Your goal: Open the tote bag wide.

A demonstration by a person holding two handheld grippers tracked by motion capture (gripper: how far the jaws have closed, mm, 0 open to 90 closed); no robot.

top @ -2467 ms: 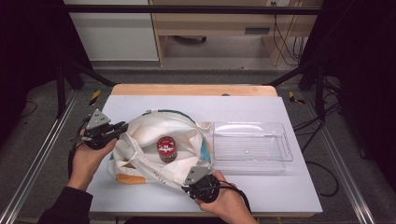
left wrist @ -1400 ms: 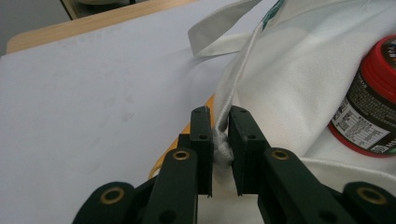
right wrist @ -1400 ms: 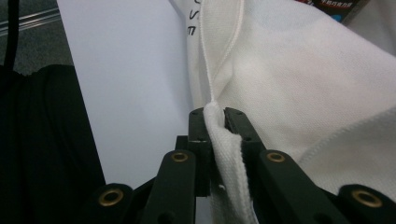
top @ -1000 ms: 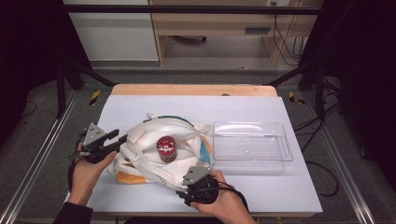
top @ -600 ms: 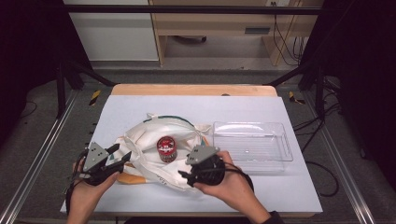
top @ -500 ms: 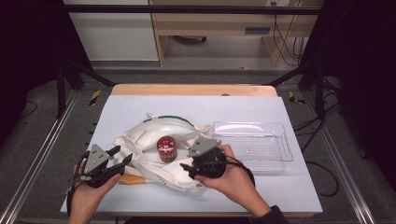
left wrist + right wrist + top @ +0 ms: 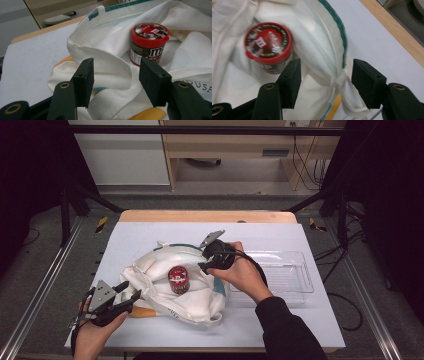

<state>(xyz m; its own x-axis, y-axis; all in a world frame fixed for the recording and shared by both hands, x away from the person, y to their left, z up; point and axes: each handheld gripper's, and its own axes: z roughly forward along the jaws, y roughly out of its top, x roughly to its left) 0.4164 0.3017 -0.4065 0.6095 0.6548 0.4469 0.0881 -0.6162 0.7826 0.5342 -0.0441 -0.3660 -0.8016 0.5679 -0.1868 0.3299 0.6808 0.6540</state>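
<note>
1. Standing upright inside the white cloth bag [image 7: 172, 285], the red-lidded candy jar [image 7: 178, 279] sits at its middle.
2. The right gripper [image 7: 209, 261], its jaws just opening and holding nothing, hovers over the bag's far rim; lower it squarely over the lid.
3. The left gripper [image 7: 131, 301], jaws apart around the near rim without pinching it, should pin that edge down.

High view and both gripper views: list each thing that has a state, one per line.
M&M's tub: upright, red lid on, standing in the bag's mouth.
White tote bag: lying flat, mouth spread open.
Clear plastic bin: upright, empty.
Left gripper: jaws open, bag rim between them, unpinched.
Right gripper: jaws open over the bag's handle edge.
</note>
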